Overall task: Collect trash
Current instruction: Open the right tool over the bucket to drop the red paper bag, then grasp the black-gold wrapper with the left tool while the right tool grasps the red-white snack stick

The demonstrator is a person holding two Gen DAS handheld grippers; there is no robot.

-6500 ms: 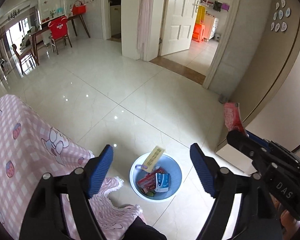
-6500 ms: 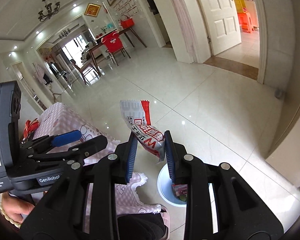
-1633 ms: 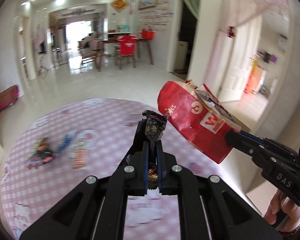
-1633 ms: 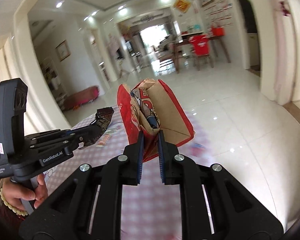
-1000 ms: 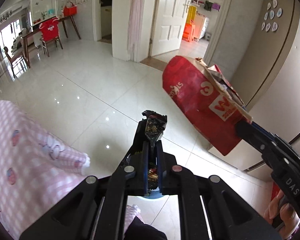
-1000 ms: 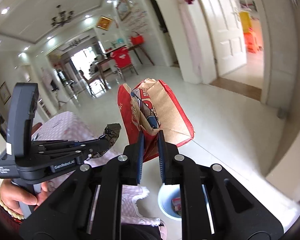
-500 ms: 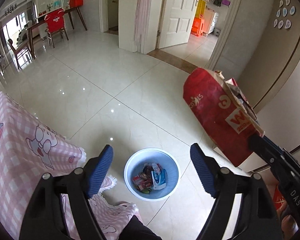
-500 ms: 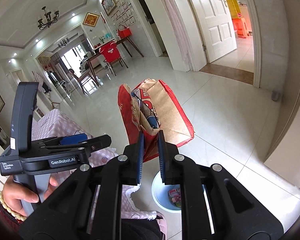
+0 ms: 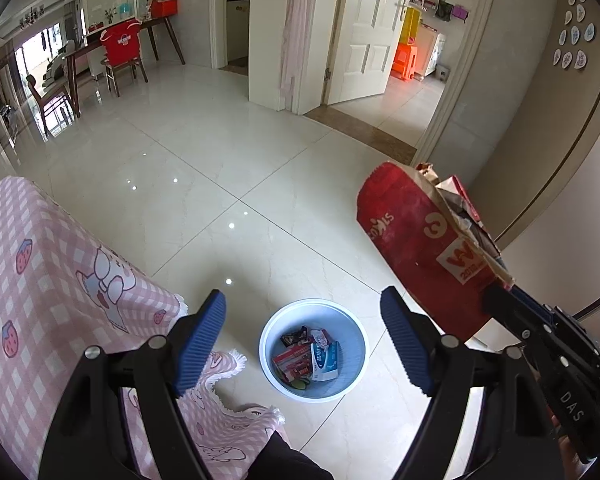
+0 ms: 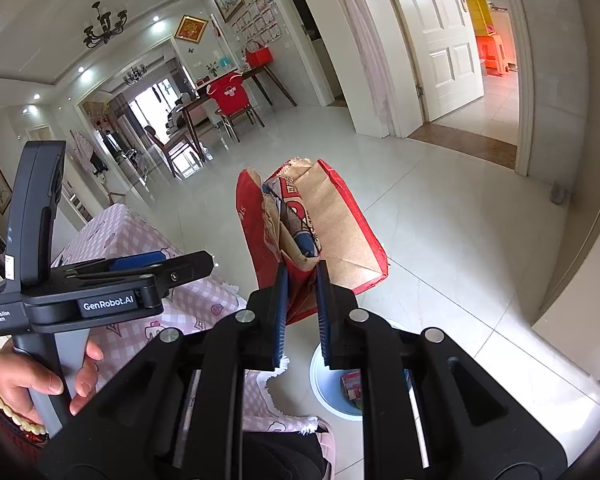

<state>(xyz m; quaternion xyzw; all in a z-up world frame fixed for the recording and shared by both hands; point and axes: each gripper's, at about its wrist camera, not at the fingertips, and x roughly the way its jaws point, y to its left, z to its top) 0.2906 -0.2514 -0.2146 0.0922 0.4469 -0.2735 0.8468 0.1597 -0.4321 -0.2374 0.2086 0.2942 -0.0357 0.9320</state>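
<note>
Left wrist view: left gripper (image 9: 303,330) spread wide and empty above the pale blue bin (image 9: 271,372) on the tiled floor (image 9: 220,152), wrappers (image 9: 308,354) lying inside, pink checked tablecloth (image 9: 52,280) just left of the bin, red paper bag (image 9: 424,240) up to its right. Right wrist view: right gripper (image 10: 300,280) clenched on that bag's lower edge (image 10: 312,216), crumpled packaging apparently stuffed inside, the bin (image 10: 320,380) mostly hidden behind the fingers, a hand (image 10: 32,376) gripping the other tool's handle left of it.
</note>
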